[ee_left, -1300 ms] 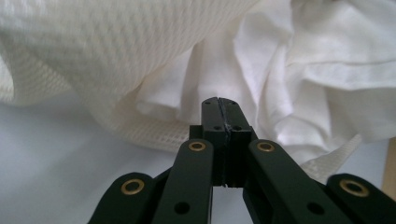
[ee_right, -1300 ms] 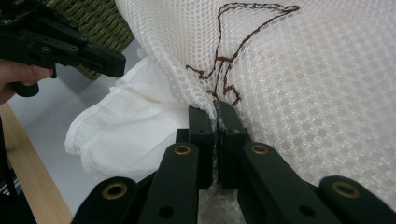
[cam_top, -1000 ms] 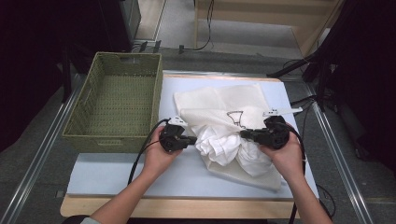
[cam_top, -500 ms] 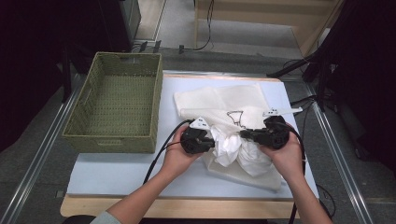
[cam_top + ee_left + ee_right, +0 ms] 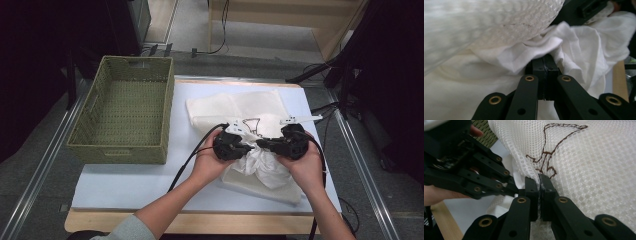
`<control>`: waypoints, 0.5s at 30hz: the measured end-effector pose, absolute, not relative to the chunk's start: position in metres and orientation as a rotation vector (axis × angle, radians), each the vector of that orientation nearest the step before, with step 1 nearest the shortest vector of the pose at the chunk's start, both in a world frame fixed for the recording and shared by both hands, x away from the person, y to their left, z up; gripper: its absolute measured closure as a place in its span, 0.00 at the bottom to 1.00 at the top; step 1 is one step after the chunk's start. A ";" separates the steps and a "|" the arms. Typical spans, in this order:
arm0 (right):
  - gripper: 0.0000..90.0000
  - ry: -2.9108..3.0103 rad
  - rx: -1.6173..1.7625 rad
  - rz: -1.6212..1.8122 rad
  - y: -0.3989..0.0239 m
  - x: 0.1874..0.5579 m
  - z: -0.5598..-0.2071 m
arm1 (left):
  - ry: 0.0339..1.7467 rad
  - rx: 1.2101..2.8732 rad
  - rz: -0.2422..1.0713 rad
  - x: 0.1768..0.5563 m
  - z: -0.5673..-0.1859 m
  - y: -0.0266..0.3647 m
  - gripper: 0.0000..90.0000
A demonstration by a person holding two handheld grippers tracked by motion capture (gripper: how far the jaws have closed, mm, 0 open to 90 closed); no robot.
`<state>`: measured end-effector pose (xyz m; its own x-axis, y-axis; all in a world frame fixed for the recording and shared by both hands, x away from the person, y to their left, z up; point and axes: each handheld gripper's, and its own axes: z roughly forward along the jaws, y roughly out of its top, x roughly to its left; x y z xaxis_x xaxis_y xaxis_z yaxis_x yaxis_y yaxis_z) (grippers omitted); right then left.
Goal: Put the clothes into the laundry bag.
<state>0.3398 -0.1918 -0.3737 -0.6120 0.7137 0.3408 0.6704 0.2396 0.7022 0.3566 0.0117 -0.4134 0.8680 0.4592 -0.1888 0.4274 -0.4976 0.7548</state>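
A white mesh bag (image 5: 235, 107) with a brown stitched outline lies on the table's white mat, and a bunched white cloth (image 5: 262, 167) sits at its near opening. In the high view my left gripper (image 5: 251, 148) and right gripper (image 5: 264, 144) point at each other, tips almost meeting over the cloth. The left gripper (image 5: 545, 65) is shut on a fold of the white cloth (image 5: 584, 57), under the mesh bag (image 5: 499, 22). The right gripper (image 5: 539, 185) is shut on the edge of the mesh bag (image 5: 594, 170), just below the brown stitching.
A green woven basket (image 5: 80, 132) stands empty on the left, touching the mat's edge. The white mat (image 5: 130, 185) has bare room in front of the basket. Metal rails run along both sides of the table, and cables trail from both grippers.
My left gripper has moved right toward the right gripper, pulling the white cloth along into the bag's opening. The right gripper has stayed where it was.
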 end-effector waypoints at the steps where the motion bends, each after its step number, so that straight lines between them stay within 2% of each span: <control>1: 0.98 2.435 1.351 1.343 -0.192 0.339 -0.372 | 0.636 2.159 0.047 0.358 -0.414 0.009 1.00; 9: 0.99 2.382 1.234 1.346 -0.187 0.326 -0.351 | 0.672 2.138 0.082 0.371 -0.409 0.005 1.00; 15: 0.99 2.408 1.249 1.360 -0.185 0.324 -0.350 | 0.722 2.110 0.131 0.379 -0.400 0.005 1.00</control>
